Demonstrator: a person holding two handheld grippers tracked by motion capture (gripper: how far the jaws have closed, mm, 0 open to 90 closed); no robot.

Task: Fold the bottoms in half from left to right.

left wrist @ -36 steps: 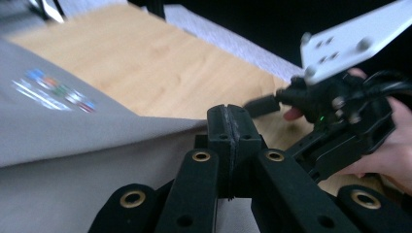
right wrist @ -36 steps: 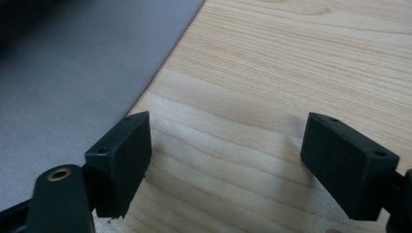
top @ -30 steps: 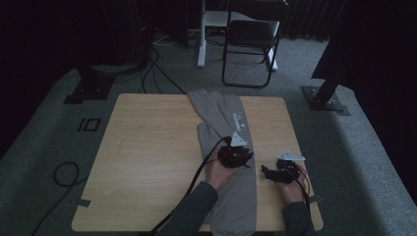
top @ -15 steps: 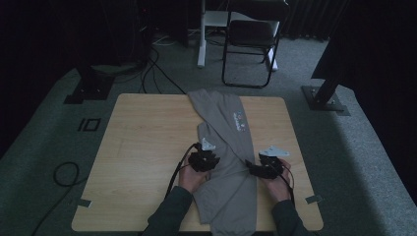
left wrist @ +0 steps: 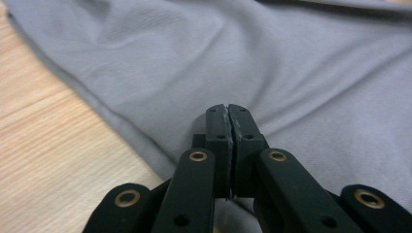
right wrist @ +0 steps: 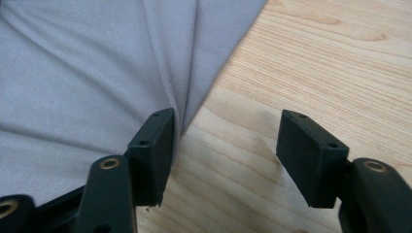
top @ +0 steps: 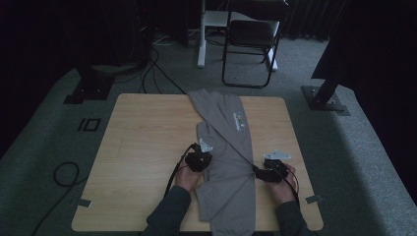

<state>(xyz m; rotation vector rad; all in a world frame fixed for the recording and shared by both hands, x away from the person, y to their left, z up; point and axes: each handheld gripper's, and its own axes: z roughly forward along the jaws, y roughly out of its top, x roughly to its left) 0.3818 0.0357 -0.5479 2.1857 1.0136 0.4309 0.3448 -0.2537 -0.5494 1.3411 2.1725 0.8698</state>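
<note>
**Grey garment pinched at its left edge**

We see a grey garment [top: 227, 162] lying along the middle of the table [top: 142, 142], running from the far edge to the near edge and slightly toward the right. The cloth is a soft, matt knit with a fine weave, plain grey except for a small pale print on its far part. It is long and narrow, folded over itself, with shallow creases fanning out from both sides near the hands. Its edge shows a doubled hem in the left gripper view.

The table is pale wood with a straight grain and rounded corners.

Our left gripper [top: 200, 158] sits at the garment's left edge. Its black jaws are pressed together, and in the left gripper view the cloth puckers toward the tips, so they pinch a fold of it [left wrist: 228, 116].

Our right gripper [top: 268, 173] lies at the garment's right edge. Its jaws have just been closing but stand apart; one black pad [right wrist: 155, 145] touches the cloth's edge where folds gather, the other stands over bare wood, and nothing is clamped between them.
</note>
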